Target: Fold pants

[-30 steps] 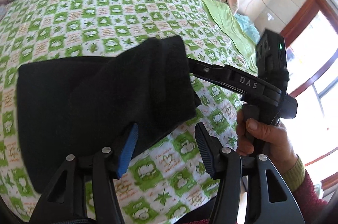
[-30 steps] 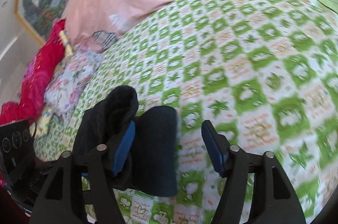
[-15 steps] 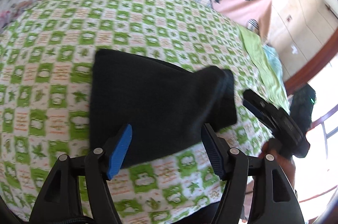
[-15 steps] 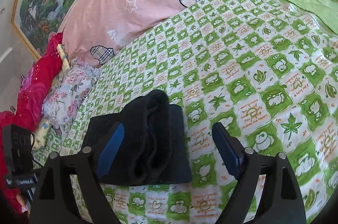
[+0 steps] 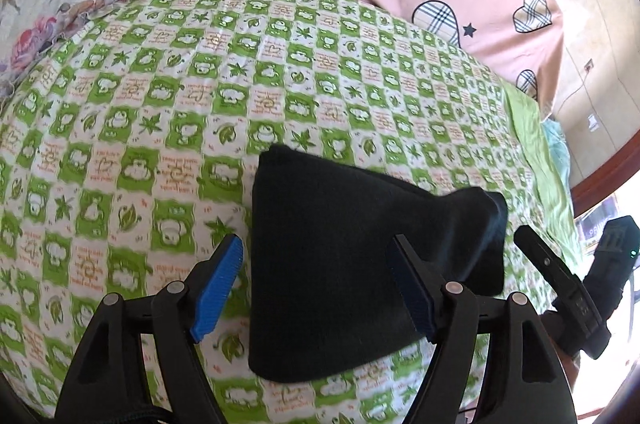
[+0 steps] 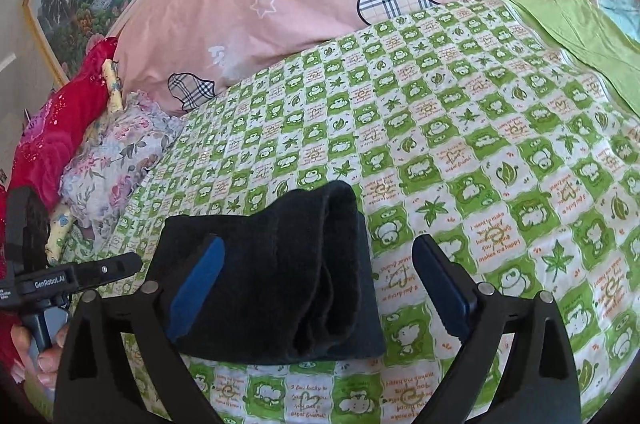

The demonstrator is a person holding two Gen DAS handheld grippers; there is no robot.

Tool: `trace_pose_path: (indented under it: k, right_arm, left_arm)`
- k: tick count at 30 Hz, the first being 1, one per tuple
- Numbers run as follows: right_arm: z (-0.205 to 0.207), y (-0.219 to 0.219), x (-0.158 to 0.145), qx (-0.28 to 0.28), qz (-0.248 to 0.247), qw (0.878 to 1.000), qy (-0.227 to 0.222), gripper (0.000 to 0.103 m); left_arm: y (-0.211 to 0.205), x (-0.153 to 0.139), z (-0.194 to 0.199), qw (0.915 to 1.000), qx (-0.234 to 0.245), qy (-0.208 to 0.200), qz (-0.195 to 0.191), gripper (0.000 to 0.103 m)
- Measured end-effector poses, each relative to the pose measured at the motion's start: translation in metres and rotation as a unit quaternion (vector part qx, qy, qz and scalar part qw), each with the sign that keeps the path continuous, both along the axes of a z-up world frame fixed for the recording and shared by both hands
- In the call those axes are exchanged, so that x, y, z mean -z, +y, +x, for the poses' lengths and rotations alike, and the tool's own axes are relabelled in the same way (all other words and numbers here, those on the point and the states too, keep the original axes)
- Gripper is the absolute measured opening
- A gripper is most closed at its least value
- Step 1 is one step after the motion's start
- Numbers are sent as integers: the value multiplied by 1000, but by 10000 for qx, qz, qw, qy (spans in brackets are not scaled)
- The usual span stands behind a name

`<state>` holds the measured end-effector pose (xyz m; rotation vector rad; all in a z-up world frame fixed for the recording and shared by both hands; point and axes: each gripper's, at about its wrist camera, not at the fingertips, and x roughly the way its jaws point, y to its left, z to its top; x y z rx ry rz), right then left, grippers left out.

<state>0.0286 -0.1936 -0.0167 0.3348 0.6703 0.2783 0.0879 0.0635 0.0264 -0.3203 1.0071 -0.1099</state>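
The black pants (image 5: 344, 264) are lying folded into a compact bundle on the green-checked bedsheet (image 5: 160, 111), near the near edge of the bed. The jaws of the left gripper (image 5: 316, 288) have just been opening and are standing wide, with the bundle seen between them but not pressed by either pad. The jaws of the right gripper (image 6: 320, 288) have likewise just been opening and are standing wide over the right end of the bundle, where the stacked layers (image 6: 320, 264) are showing as rounded rolls; nothing is being gripped there.

The folding is judged to be nearly or wholly finished, so the risk is now lying in the withdrawal. The thick cloth is looking springy, and the top layer at the right end could be creeping open once it is left unheld. A blue pad (image 6: 196, 288) passing close to the cloth could be snagging an edge and dragging the fold apart. The bundle is also sitting close to the bed's near edge, so a nudge toward the person's hand (image 6: 36, 352) could be sending it off.
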Motion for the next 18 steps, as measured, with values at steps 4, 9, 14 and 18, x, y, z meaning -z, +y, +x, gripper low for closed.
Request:
trace_pose_path:
  k: [4, 9, 14, 18]
  right_arm:
    - [11, 8, 0, -10, -136, 9999, 30, 95]
    - [19, 17, 4, -84, -294, 9995, 98, 96]
    - [22, 19, 15, -96, -596, 9981, 155, 96]
    - [21, 14, 26, 32, -990, 9950, 108, 95]
  left_arm:
    - [-7, 5, 16, 9998, 30, 5, 183, 77]
    - [-11, 16, 31, 9992, 3, 82, 404, 77]
    - [-4, 32, 39, 9981, -174, 163, 573, 79]
    - [3, 46, 47, 9982, -206, 265, 492, 79]
